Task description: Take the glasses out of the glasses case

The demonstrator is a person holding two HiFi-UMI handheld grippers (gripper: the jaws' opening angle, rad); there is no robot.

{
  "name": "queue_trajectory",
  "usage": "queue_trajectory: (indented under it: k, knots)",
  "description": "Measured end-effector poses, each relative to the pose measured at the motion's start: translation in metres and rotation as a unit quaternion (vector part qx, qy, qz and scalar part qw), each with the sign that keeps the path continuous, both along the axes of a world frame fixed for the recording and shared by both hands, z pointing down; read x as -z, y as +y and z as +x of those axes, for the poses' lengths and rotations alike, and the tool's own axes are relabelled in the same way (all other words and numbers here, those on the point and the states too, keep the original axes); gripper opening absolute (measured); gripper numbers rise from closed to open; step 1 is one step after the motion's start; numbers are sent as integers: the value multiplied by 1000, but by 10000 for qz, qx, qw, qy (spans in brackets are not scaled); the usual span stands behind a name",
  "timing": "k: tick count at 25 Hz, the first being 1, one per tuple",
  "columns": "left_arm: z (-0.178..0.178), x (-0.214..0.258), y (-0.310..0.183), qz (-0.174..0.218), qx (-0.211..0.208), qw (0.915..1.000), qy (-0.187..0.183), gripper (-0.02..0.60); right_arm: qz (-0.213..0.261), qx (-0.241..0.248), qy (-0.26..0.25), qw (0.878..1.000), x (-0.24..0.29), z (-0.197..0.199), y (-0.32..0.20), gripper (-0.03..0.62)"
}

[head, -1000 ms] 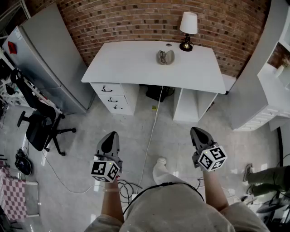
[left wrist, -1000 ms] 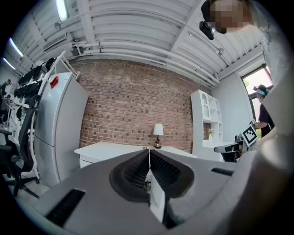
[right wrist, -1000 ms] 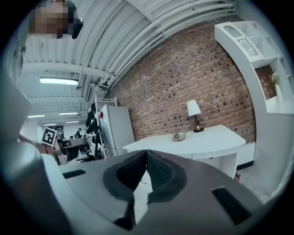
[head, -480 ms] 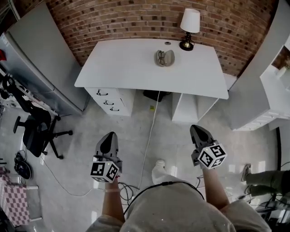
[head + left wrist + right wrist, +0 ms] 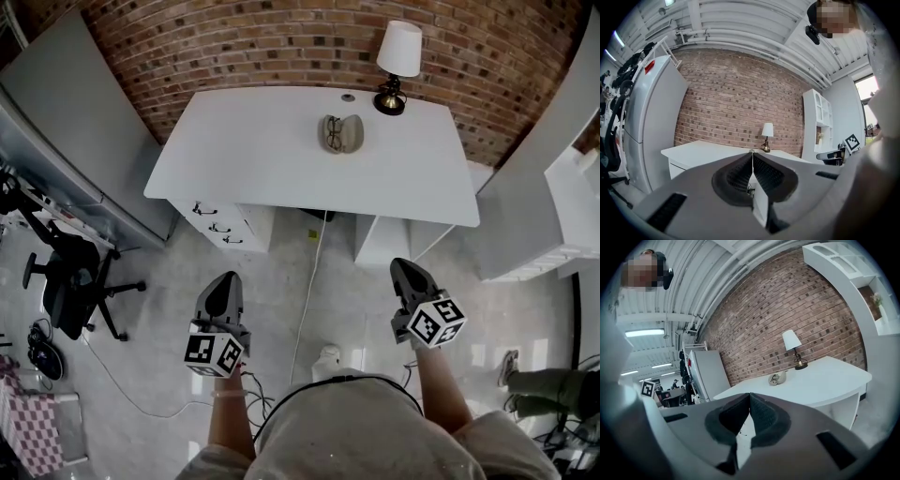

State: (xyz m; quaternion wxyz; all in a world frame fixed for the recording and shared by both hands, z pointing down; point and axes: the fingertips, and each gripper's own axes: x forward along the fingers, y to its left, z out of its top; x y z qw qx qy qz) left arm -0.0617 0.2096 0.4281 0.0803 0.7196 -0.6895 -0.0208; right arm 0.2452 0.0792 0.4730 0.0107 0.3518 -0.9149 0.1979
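Note:
An open grey glasses case (image 5: 343,133) with glasses in it lies on the white desk (image 5: 272,141), near the back and a little right of middle. In the right gripper view the case (image 5: 777,378) is small on the desk top. My left gripper (image 5: 226,284) and right gripper (image 5: 405,272) hang over the floor well short of the desk, both shut with nothing in them. The left gripper (image 5: 752,153) shows its tips pressed together, and so does the right gripper (image 5: 749,395).
A table lamp (image 5: 397,64) stands at the desk's back right, next to the brick wall. Drawers (image 5: 218,225) sit under the desk's left side. A grey cabinet (image 5: 66,141) and an office chair (image 5: 70,281) are on the left, white shelving (image 5: 572,202) on the right. Cables (image 5: 309,281) trail across the floor.
The desk has come nearer and lower in the head view as both grippers moved toward it. Both stay shut and empty.

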Motion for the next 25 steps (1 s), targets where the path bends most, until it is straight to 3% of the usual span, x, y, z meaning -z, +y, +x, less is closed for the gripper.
queue_trajectory:
  k: [9, 16, 25]
  knots:
    - [-9, -2, -46, -28, -70, 10000, 8, 8, 58, 5, 95, 9999, -2, -13, -39, 8]
    - [-3, -1, -67, -81, -247, 9997, -31, 8, -110, -108, -174, 9997, -3, -8, -54, 99]
    - [-16, -8, -101, -114, -436, 9990, -29, 8, -205, -381, -379, 9983, -8, -9, -74, 110]
